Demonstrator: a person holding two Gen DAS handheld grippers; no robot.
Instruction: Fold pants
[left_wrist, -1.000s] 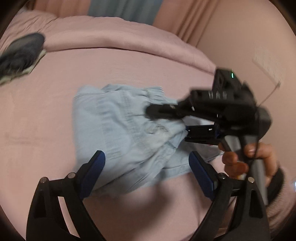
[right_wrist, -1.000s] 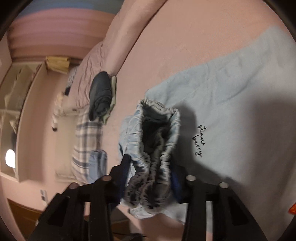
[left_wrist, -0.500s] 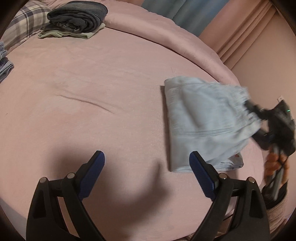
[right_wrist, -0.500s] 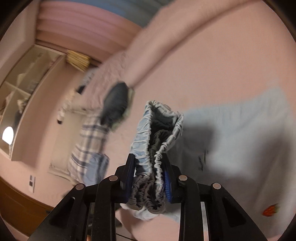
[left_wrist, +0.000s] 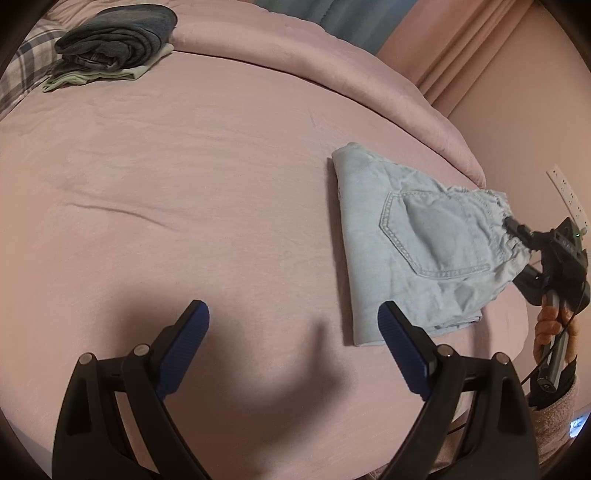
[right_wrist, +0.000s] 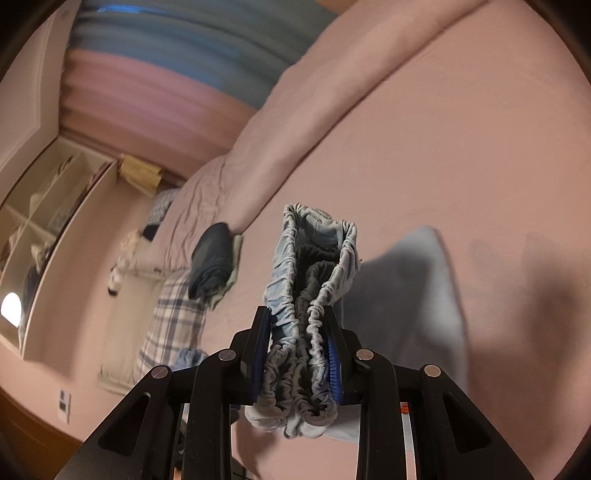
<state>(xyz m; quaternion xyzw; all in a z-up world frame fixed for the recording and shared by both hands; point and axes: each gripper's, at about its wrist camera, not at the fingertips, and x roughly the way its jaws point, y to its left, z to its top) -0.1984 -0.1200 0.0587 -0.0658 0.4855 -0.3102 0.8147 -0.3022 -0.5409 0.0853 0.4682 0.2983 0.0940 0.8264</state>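
The light blue denim pants (left_wrist: 413, 240) lie folded on the pink bed at the right, back pocket up. My right gripper (right_wrist: 297, 347) is shut on their gathered elastic waistband (right_wrist: 314, 266) and lifts that end; it also shows in the left wrist view (left_wrist: 517, 229) at the pants' right edge. My left gripper (left_wrist: 291, 332) is open and empty, low over the bare bedspread to the left of the pants.
A stack of folded dark and pale green clothes (left_wrist: 110, 40) sits at the far left of the bed (left_wrist: 184, 166), beside a plaid pillow (left_wrist: 22, 70). The bed's right edge and a pink wall (left_wrist: 517, 110) lie just beyond the pants. Shelves (right_wrist: 33, 229) stand beyond the bed.
My left gripper has pulled back and left off the pants. My right gripper has kept its hold on the waistband and drawn it to the right, flattening the fold.
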